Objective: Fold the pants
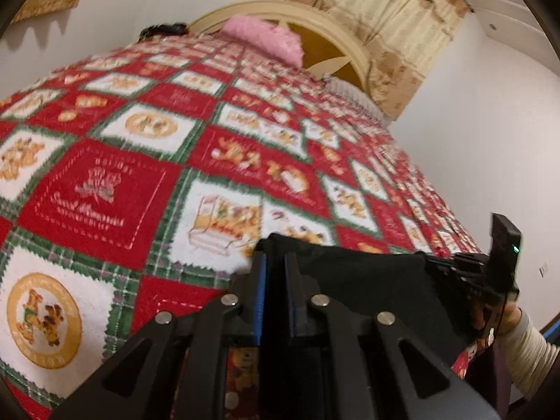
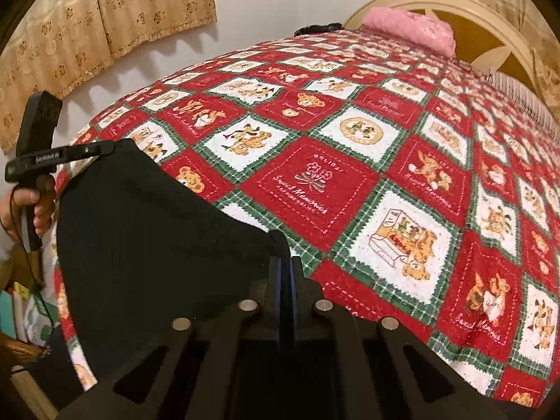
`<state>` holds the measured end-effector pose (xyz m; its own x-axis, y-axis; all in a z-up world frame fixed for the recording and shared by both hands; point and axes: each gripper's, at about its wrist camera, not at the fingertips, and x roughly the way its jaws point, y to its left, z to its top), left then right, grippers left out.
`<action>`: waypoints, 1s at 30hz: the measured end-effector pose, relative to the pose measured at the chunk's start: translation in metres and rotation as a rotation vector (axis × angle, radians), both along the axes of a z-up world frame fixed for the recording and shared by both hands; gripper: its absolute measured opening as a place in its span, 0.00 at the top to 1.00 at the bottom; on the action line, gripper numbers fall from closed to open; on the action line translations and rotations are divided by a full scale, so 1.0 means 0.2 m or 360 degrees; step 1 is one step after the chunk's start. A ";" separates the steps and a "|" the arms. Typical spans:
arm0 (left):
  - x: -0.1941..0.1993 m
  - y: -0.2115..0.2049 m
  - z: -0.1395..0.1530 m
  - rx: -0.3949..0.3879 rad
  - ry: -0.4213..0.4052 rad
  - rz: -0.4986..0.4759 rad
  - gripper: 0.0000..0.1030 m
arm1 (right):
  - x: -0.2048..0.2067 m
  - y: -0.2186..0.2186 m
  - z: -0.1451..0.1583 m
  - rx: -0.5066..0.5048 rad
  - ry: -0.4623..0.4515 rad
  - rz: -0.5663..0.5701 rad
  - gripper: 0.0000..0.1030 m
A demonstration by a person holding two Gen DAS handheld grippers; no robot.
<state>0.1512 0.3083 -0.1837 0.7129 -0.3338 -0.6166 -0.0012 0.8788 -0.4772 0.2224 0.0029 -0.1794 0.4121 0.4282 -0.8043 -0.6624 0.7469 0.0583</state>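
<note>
The black pants (image 2: 147, 227) are stretched between my two grippers over the near edge of the bed. In the right wrist view my right gripper (image 2: 285, 260) has its blue pads almost together, pinching one top corner of the cloth. My left gripper (image 2: 110, 147) reaches in from the left and holds the other corner, a hand (image 2: 38, 203) on its handle. From the left wrist view, the left gripper (image 1: 274, 257) stands slightly apart with dark cloth at its tips. The pants (image 1: 367, 287) run right to the right gripper (image 1: 432, 262).
A red, white and green patchwork quilt (image 2: 350, 161) covers the bed. A pink pillow (image 2: 409, 24) lies by the cream headboard (image 2: 490, 10) at the far end. Gold curtains (image 2: 105, 10) hang on the white wall. Bags and clutter (image 2: 21, 301) sit on the floor at the left.
</note>
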 end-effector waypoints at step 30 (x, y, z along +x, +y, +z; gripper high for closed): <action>-0.13 -1.63 0.23 0.0264 -0.0208 -0.1238 0.52 | -0.79 -1.89 0.42 0.0197 -0.0188 -0.1540 0.51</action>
